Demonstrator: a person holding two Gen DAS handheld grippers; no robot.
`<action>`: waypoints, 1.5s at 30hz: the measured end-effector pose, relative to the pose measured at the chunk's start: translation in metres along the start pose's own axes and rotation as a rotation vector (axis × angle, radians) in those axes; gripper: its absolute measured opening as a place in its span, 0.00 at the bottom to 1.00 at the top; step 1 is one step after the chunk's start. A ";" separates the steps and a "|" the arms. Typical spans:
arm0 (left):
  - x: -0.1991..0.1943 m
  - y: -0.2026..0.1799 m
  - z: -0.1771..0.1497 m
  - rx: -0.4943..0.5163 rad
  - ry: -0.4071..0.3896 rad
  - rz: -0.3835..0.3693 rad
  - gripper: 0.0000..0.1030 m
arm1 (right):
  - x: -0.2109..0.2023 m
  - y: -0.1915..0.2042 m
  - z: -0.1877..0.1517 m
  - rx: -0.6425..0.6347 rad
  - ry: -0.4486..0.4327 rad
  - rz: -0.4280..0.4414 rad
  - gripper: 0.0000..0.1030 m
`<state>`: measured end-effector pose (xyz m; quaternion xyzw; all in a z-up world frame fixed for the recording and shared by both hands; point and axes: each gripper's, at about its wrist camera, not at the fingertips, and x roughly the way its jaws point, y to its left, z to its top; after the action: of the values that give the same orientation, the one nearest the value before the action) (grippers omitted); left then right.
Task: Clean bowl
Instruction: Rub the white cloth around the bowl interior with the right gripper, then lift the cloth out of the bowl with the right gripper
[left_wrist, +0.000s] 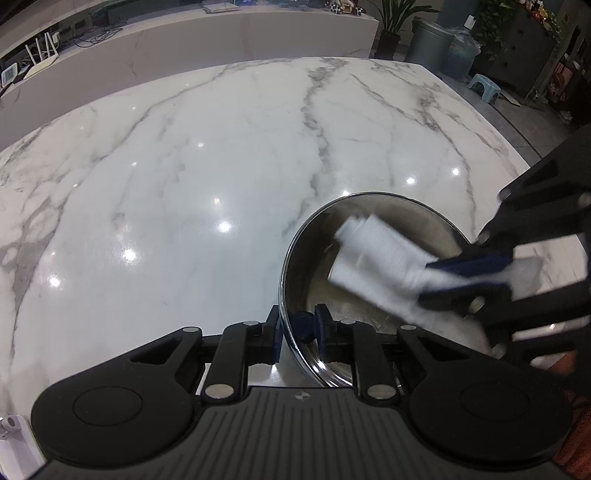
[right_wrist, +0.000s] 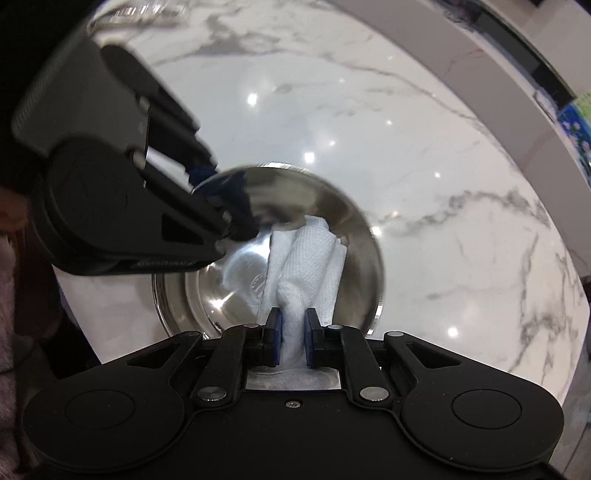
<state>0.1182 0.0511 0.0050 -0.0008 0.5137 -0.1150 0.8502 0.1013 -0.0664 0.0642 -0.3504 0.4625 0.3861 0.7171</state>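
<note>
Steel bowl (left_wrist: 369, 266) sits on the marble table (left_wrist: 184, 184), low and right of centre in the left wrist view, tilted so its inside faces the camera. The left gripper (left_wrist: 300, 332) is clamped on the bowl's near rim at the bottom centre of that frame: one blue pad lies outside the wall, the other inside, with the thin metal edge between them. From the right edge of the same view the right gripper (left_wrist: 469, 275) reaches into the bowl, blurred, its blue pads pinched on a white cloth (left_wrist: 376, 254) that lies across the bowl's inner wall.

In the right wrist view the bowl (right_wrist: 332, 206) fills the centre of the frame, and the cloth (right_wrist: 310, 258) runs as a folded, twisted bundle from the bowl's floor down to the bottom centre, where the right gripper (right_wrist: 294, 332) squeezes it tightly between its two pads. The left gripper (right_wrist: 225, 199) enters from the upper left, its tips on the rim at the bowl's left side. A faint round stamp shows on the bowl's floor just left of the cloth.

The table (right_wrist: 443, 184) spreads around the bowl. Beyond the table's far edge, in the upper right of the left wrist view, stand a grey bin (left_wrist: 428, 38) and a potted plant (left_wrist: 393, 22).
</note>
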 end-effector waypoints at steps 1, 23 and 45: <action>0.000 -0.001 0.000 -0.001 -0.004 0.005 0.16 | -0.006 -0.004 -0.002 0.029 -0.021 0.007 0.10; -0.003 0.003 -0.006 -0.127 -0.074 -0.008 0.25 | 0.006 -0.121 -0.131 1.089 -0.607 0.478 0.10; -0.018 -0.007 -0.015 -0.213 -0.117 0.022 0.30 | 0.049 -0.122 -0.157 1.211 -0.598 0.622 0.11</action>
<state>0.0962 0.0493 0.0146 -0.0924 0.4726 -0.0503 0.8750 0.1602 -0.2456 -0.0149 0.3733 0.4573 0.3277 0.7376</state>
